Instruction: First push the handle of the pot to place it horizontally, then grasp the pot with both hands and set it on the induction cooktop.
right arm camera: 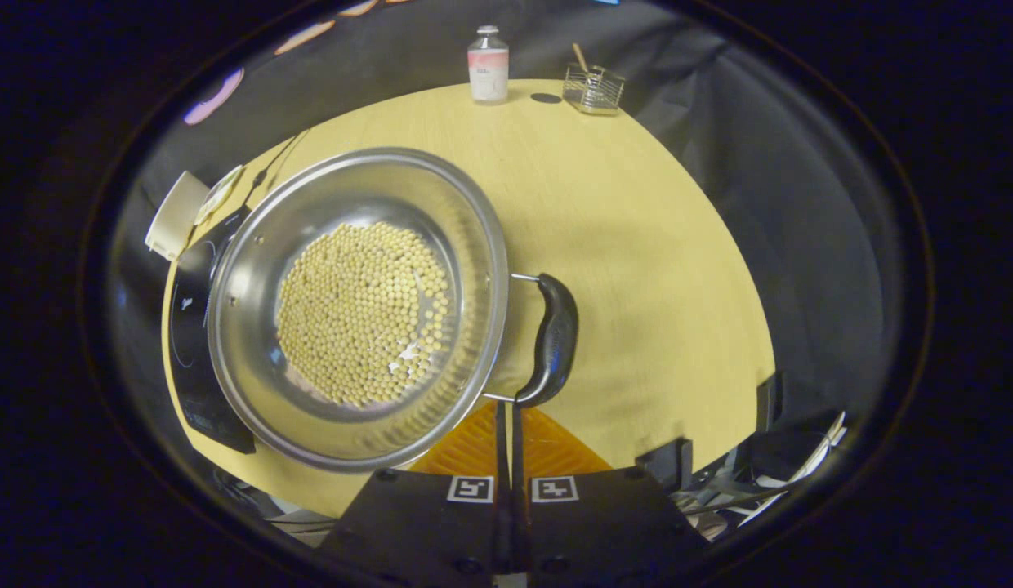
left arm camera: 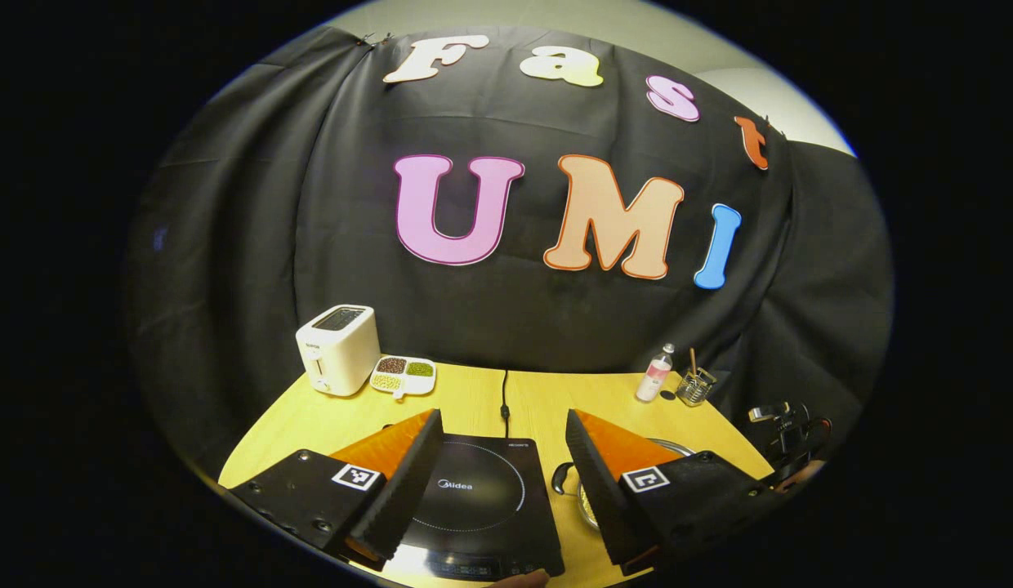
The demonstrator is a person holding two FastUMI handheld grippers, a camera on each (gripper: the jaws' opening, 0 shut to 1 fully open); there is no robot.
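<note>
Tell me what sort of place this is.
Likely a staged kitchen booth: a wooden table against a cloth wall, with an induction cooktop, a toaster, and a steel pot of beans.

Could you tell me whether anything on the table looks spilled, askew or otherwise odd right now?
Nothing looks spilled: the beans all lie inside the pot. The pot partly overlaps the induction cooktop in the right gripper view, with its black handle pointing away from the cooktop.

black cloth wall behind a yellow wooden table, pale ceiling above
</note>
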